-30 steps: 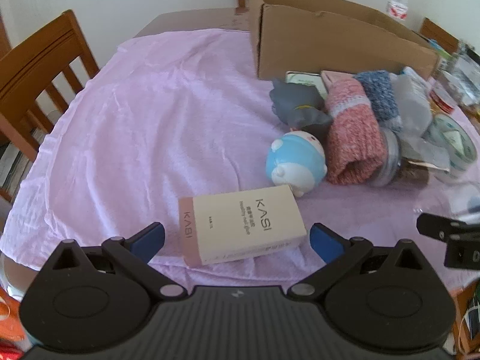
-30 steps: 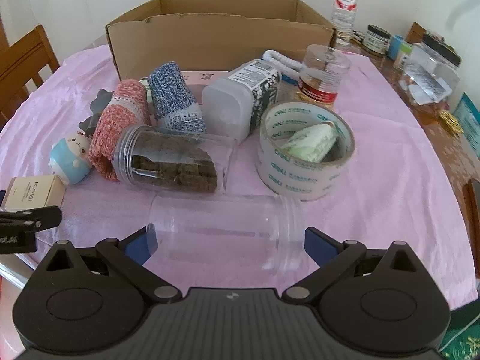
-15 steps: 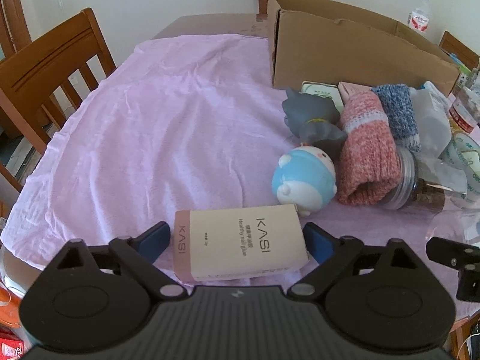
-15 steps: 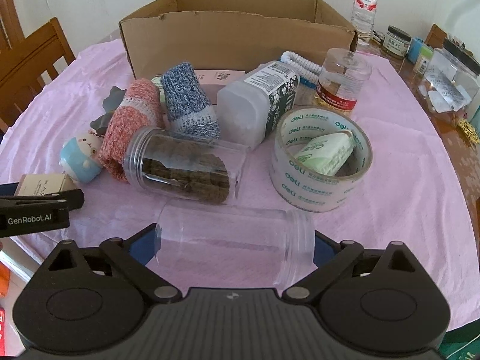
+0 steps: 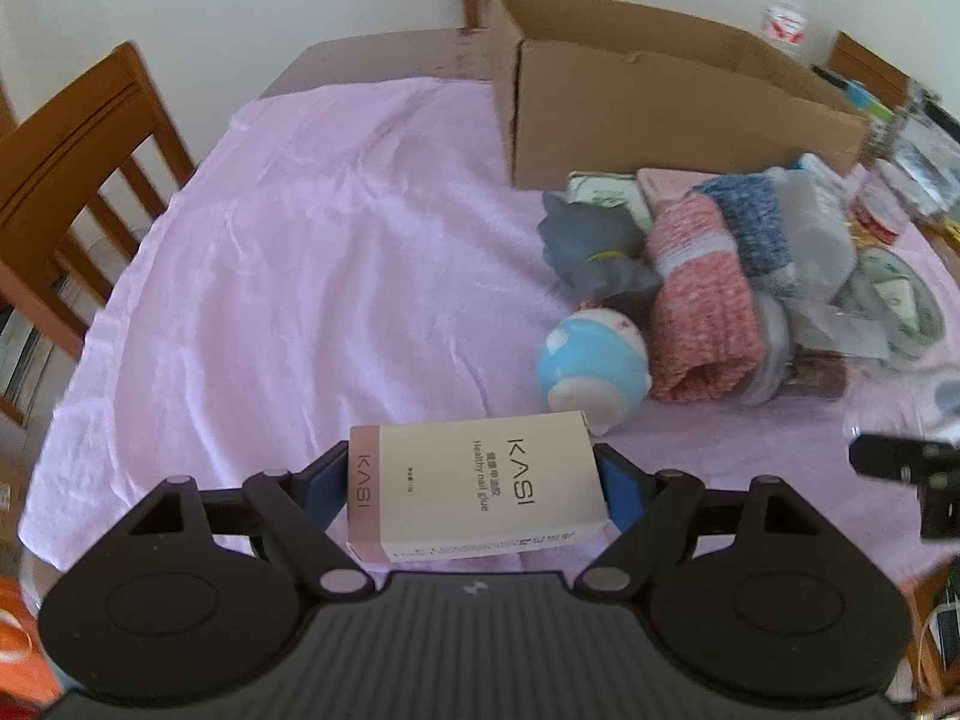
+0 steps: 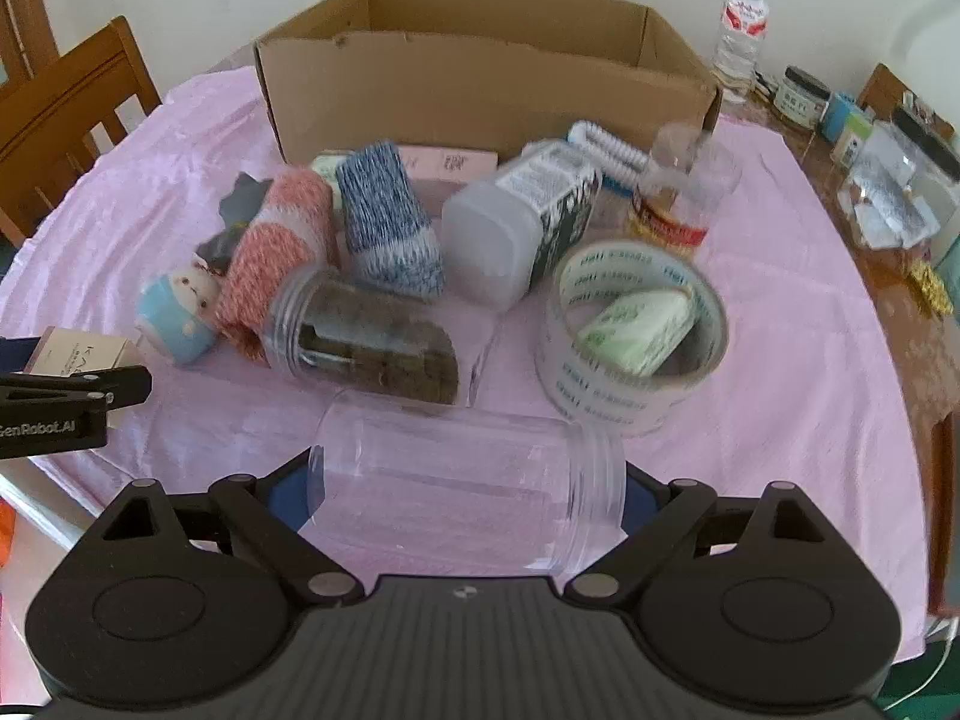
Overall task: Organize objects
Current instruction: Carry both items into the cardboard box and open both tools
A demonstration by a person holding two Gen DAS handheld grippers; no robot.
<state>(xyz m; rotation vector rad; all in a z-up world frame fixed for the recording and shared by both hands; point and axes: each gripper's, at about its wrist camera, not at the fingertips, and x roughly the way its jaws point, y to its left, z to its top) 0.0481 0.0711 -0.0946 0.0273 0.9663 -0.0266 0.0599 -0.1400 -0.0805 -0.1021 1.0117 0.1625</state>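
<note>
Your left tongs (image 5: 474, 489) are closing on the light, crushable KASI box (image 5: 474, 483); your right tongs (image 6: 465, 492) are closing endwise on the slippery clear jar (image 6: 465, 495).

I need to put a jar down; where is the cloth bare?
The widest bare stretch of pink cloth lies left of the cardboard box, towards the wooden chair. Between the box and the tape roll it is crowded.

Our left gripper (image 5: 474, 483) is closing on the KASI box (image 5: 474, 480), its blue pads touching both ends, on the pink cloth (image 5: 300, 276).
</note>
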